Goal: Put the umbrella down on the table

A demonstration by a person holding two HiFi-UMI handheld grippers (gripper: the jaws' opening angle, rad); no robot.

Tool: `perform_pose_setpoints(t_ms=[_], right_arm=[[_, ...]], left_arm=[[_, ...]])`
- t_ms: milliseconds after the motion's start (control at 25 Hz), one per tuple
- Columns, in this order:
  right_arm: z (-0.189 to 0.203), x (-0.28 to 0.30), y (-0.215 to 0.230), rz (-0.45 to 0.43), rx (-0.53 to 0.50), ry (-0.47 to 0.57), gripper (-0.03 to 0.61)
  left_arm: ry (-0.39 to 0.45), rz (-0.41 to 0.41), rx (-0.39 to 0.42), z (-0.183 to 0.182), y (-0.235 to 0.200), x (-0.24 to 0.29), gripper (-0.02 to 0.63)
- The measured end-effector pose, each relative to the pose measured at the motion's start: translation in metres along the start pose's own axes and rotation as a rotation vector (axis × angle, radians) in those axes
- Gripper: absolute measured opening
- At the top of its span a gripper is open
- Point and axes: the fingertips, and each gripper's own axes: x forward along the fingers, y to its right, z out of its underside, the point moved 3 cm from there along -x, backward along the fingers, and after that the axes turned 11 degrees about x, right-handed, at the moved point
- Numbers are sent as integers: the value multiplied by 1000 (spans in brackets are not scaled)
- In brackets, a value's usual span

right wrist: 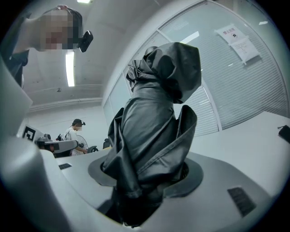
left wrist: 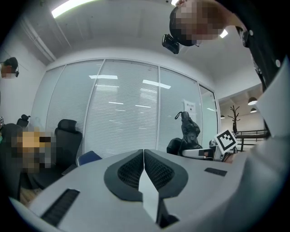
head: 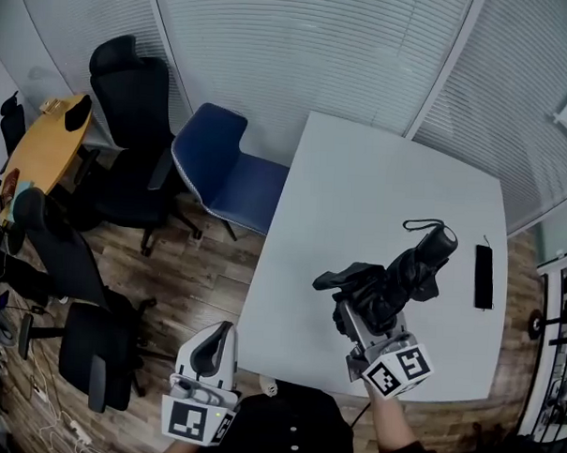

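Clamping a folded black umbrella (head: 408,271), the right gripper (head: 359,311) holds it over the white table (head: 361,177), head view; the left gripper (head: 216,338) hangs beside the table's near edge. Left gripper view: jaws together, empty. Right gripper view: jaws squeezing umbrella fabric.

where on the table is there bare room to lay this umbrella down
The far half of the white table, from the blue chair across to the blinds, is bare; so is the near-left strip beside the umbrella. Tightest at right, between umbrella and flat black device.

No text legible; wall notice (right wrist: 238,41) too small.
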Motion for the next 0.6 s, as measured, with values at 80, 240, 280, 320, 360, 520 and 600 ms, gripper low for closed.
perform_pose_setpoints(t_ms=[80,240,280,320,360,520,600], right_arm=[[6,14,11,5,27,-21,259],[20,41,31,15,80,-68,259],[24,47,35,18,93,-84,259],[28,53,40,20,105,-101,258],[32,59,45,20,118,-118,258],[51,82,66,27,178,-185,258],[62,91,76,32,209,-212,258]], left_arm=[[-14,12,-5,4,2,7,18],[-39,24,-15,13,4,17,18],[-46,26,-18,15,5,19,18],[-52,27,-21,16,5,21,18],[-56,29,-24,18,6,23,18],[-59,45,-28,20,8,34,18],[-66,47,-28,24,10,38,18]])
